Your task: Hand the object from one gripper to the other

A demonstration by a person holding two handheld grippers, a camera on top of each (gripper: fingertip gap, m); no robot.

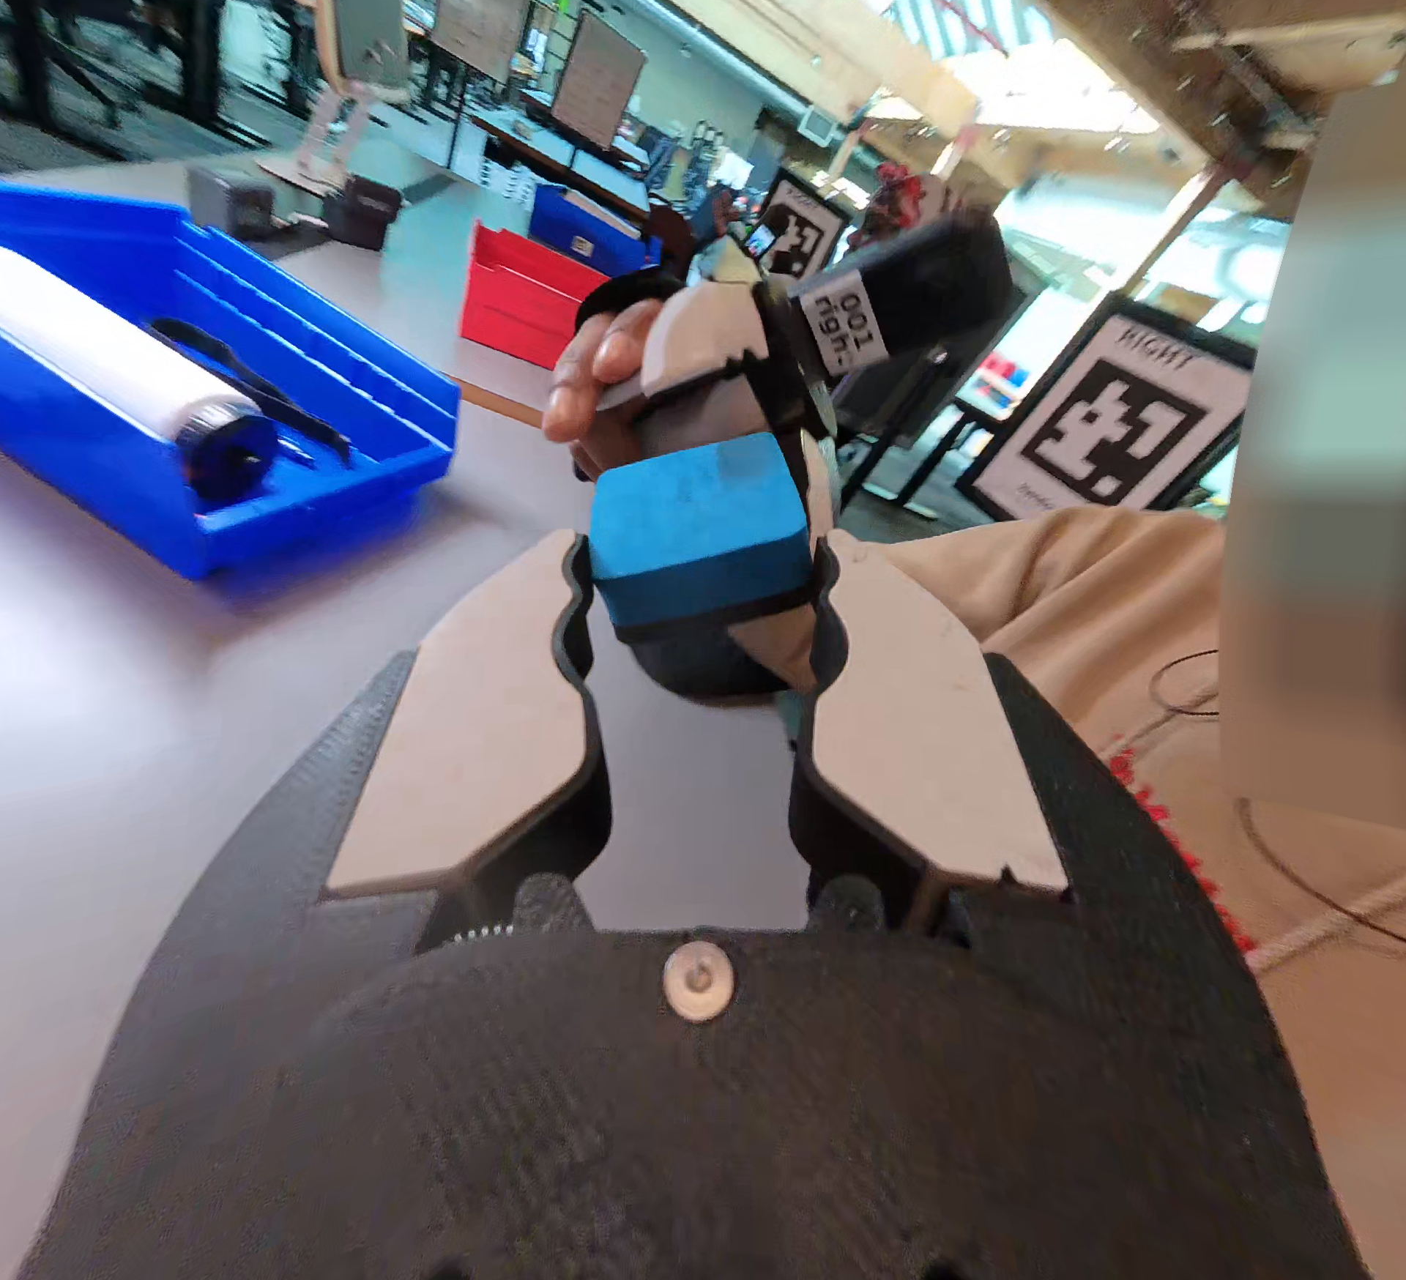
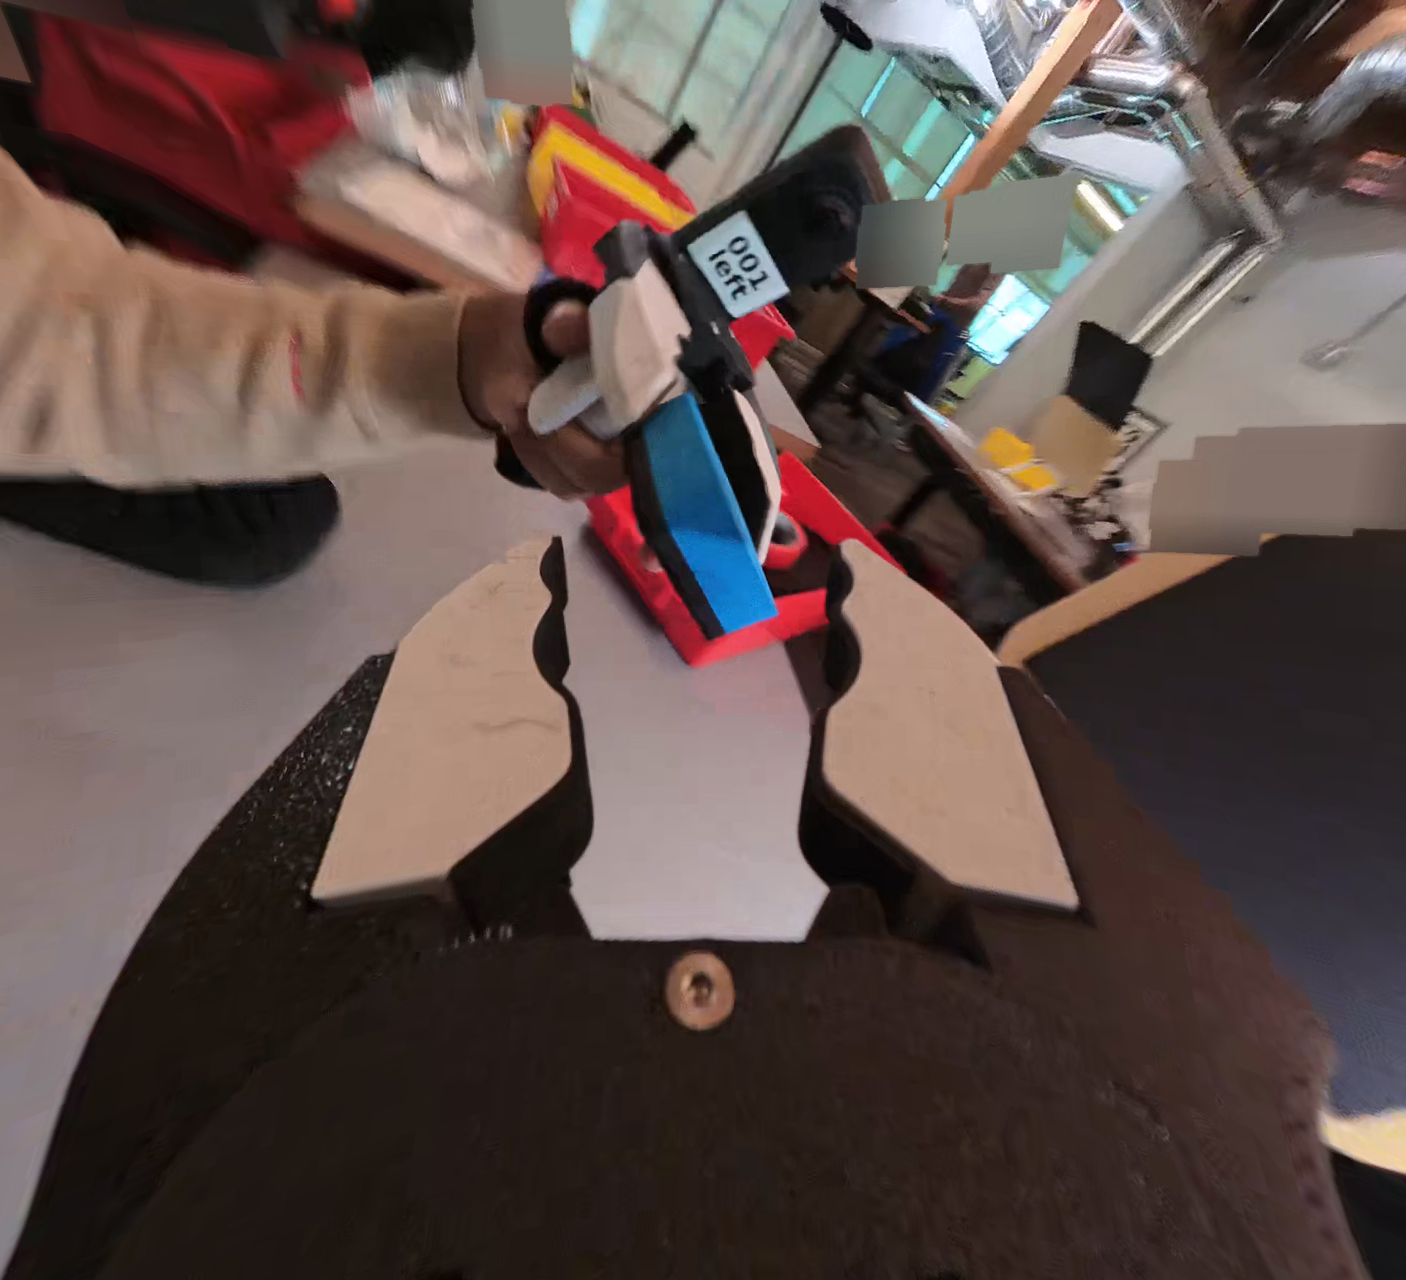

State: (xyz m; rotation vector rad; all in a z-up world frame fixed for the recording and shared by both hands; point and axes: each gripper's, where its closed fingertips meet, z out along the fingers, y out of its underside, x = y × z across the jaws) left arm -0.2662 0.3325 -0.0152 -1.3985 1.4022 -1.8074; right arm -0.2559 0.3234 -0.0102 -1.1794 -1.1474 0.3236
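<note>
Left claw (image 1: pixel 700 559) clamped on blue foam block (image 1: pixel 696 528); right claw (image 2: pixel 696 578) apart, empty. Block looks light, squashy: take its free near end.

Each wrist camera looks close along its own fingers toward the other, sharing the blue block (image 1: pixel 696 543) between.

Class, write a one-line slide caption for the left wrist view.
Left gripper shut on a blue foam block above the table, blue bin behind.
</note>
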